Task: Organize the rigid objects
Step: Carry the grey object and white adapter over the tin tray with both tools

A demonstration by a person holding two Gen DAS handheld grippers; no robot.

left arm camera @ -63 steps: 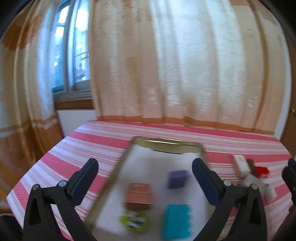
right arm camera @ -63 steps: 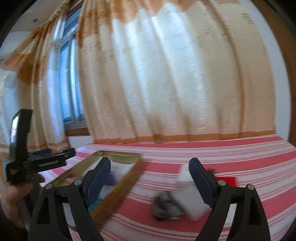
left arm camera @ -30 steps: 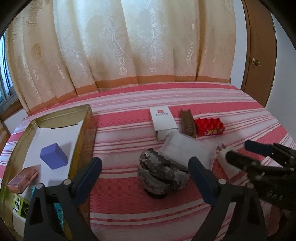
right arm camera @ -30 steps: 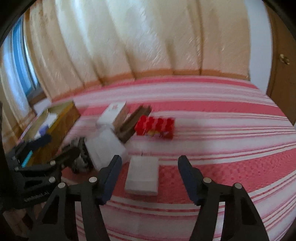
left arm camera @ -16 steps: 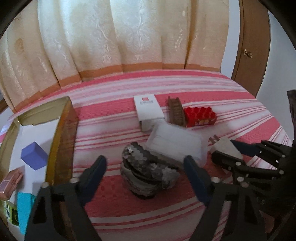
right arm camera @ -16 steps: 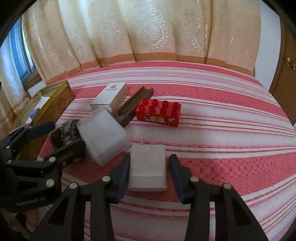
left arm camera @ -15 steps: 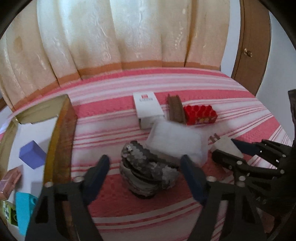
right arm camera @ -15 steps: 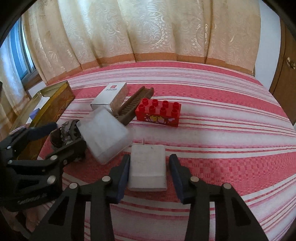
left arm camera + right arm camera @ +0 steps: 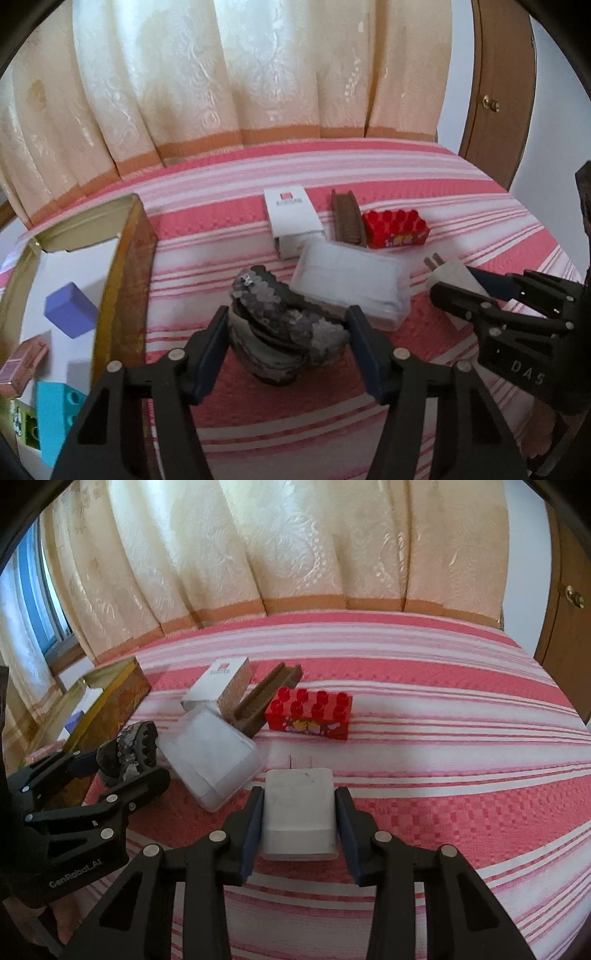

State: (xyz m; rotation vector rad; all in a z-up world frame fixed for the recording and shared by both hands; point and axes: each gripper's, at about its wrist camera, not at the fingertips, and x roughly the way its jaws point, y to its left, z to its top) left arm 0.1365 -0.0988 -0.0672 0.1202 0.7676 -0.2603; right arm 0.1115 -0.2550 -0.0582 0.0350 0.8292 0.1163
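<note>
Grippers at work on a pink-striped bedspread (image 9: 443, 716); my left gripper (image 9: 288, 332), low in the centre of the left wrist view, has just been closing its jaws around a dark sequinned object (image 9: 284, 325), and the blue pads now sit against both its sides, grasping it; my right gripper (image 9: 298, 812), at the bottom centre of the right wrist view, has likewise just been closing and now clamps a white plug adapter (image 9: 299, 808), prongs pointing away toward the upper part of the frame. Just left of the adapter lies a translucent plastic box (image 9: 210, 753), touching the sequinned object's far side in the left wrist view; above it, mid-frame, a white carton (image 9: 218, 686), a brown comb-like piece (image 9: 266, 698) leaning against it, and a red toy brick (image 9: 310, 716) beside that. At the left edge of the left wrist view stands an open gold tin (image 9: 125, 273); inside it, a purple block (image 9: 70, 314), a pink box (image 9: 22, 365) and a turquoise brick (image 9: 55, 417); cream curtains (image 9: 221, 81) fill the top of both views.
</note>
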